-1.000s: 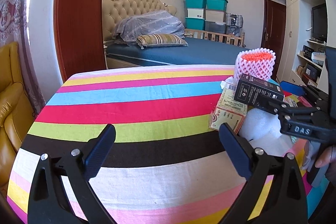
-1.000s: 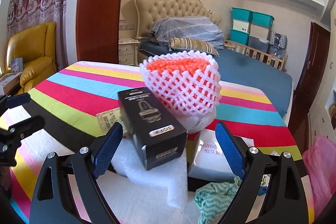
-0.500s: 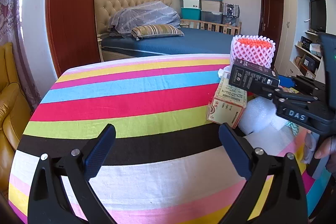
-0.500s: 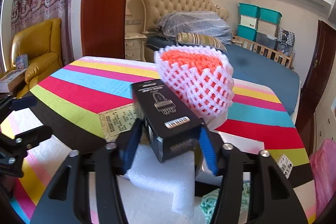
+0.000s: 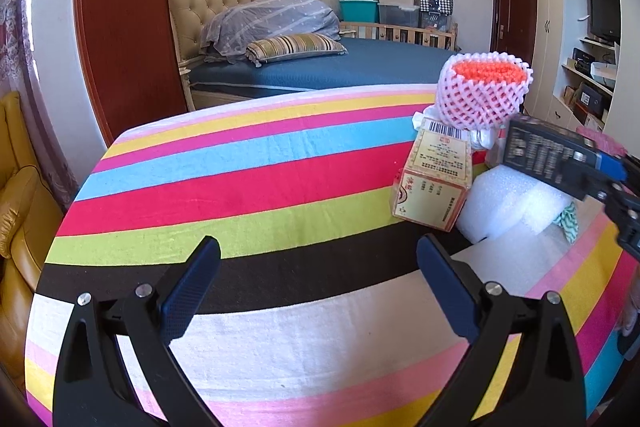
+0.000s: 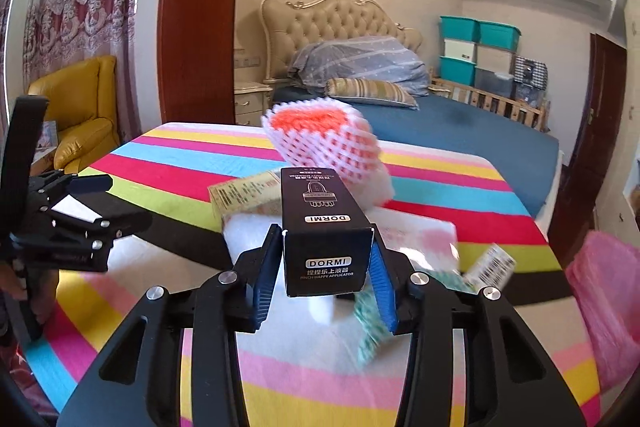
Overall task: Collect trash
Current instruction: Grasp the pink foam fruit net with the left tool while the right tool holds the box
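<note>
Two grippers in view. Right gripper (image 6: 325, 267) clamped on one black carton (image 6: 323, 233), matte, rectangular, printed DORMI, blue ribbed pads (image 6: 382, 285) pressed flat to both long sides, carton lifted clear of the pile. Left gripper (image 5: 318, 285) spread wide, holding nothing, poised over the striped tablecloth (image 5: 240, 163), a woven cotton-like weave in bands of pink, yellow, blue, red, green, black and white.

Counted in the trash pile at 2 o'clock in the left view: one foam fruit net (image 5: 482, 93), white-pink mesh cup with orange inside; one yellow paper box (image 5: 434, 175), tilted, barcode on its far end; one white foam block (image 5: 508, 205), pebbly surface, touching the box; one scrap of green-and-white patterned cloth (image 5: 568, 223) just beside the foam.

At 3 o'clock in the right view, one crinkled pink plastic bag (image 6: 608, 303).
</note>
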`<action>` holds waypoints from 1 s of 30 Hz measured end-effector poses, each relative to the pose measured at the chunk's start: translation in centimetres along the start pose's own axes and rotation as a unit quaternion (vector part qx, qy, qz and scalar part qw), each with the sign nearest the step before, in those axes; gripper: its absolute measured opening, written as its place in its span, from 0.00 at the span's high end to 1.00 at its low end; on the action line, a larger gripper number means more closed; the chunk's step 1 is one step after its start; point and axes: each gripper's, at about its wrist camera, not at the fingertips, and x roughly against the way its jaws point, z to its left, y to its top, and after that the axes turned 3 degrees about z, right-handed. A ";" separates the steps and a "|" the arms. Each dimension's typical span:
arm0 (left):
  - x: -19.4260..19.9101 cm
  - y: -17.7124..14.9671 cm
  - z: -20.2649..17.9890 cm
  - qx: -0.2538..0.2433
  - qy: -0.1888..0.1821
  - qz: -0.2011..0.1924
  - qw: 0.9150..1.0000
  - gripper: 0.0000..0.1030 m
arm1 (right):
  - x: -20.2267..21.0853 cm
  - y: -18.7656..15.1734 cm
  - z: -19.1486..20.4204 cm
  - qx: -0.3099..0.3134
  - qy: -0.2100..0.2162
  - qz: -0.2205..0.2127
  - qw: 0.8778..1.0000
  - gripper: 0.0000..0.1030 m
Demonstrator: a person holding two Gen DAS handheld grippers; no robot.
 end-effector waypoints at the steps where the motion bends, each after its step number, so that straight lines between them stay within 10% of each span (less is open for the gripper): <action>1: -0.1 -0.1 0.0 0.001 -0.001 0.003 1.000 0.07 | 0.4 -0.2 -0.4 -0.005 -0.003 0.000 1.000 0.60; 13: 0.6 -0.4 -2.3 -0.038 -0.027 0.001 0.999 0.07 | 4.3 -2.8 -5.8 -0.060 -0.065 -0.015 0.996 0.61; 30: -0.5 1.1 -9.4 -0.065 -0.092 0.012 0.994 0.07 | 4.3 -4.7 -7.7 -0.092 -0.032 0.035 0.995 0.49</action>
